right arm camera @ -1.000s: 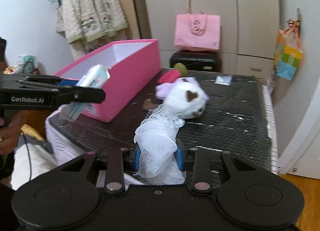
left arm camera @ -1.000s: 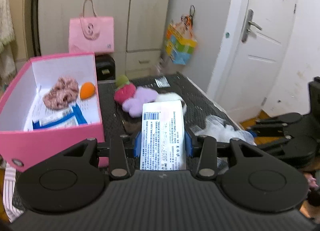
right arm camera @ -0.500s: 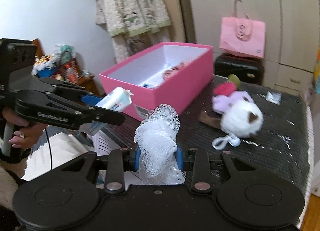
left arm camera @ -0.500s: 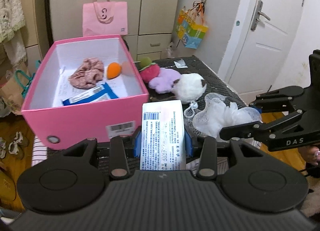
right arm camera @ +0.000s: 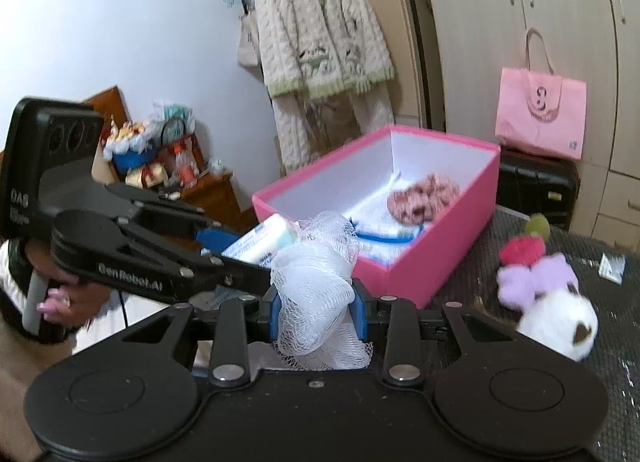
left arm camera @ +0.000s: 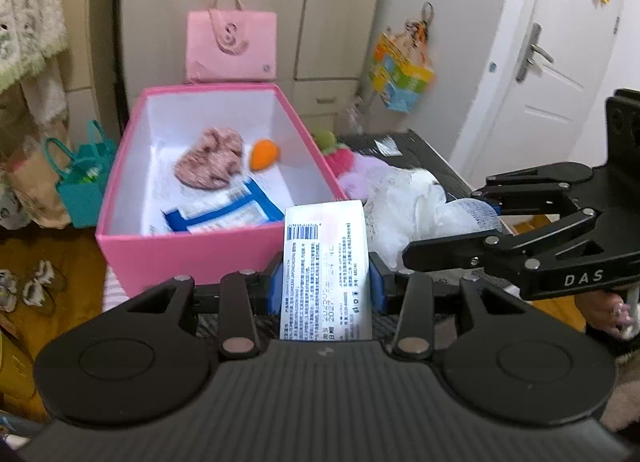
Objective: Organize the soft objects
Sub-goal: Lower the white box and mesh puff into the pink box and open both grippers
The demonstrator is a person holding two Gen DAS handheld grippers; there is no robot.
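Observation:
My left gripper (left arm camera: 325, 282) is shut on a white tissue pack (left arm camera: 326, 268) with a printed label, held in front of the near wall of the open pink box (left arm camera: 192, 254). The box holds a pink scrunchie (left arm camera: 210, 158), an orange sponge (left arm camera: 263, 154) and a blue-and-white packet (left arm camera: 224, 218). My right gripper (right arm camera: 317, 308) is shut on a white mesh bath pouf (right arm camera: 316, 286), just outside the box's near corner (right arm camera: 384, 274). The two grippers are close together. The pouf also shows in the left wrist view (left arm camera: 416, 214).
A white plush ball (right arm camera: 560, 320), a lilac plush (right arm camera: 532, 276) and a red-and-green plush (right arm camera: 520, 250) lie on the dark mesh table (right arm camera: 624, 342) right of the box. A pink bag (left arm camera: 231, 46) and cupboards stand behind. A cardigan (right arm camera: 316, 22) hangs at left.
Both grippers have swung left toward the pink box and come closer to each other, each still holding its object. The box now shows larger and more centred.

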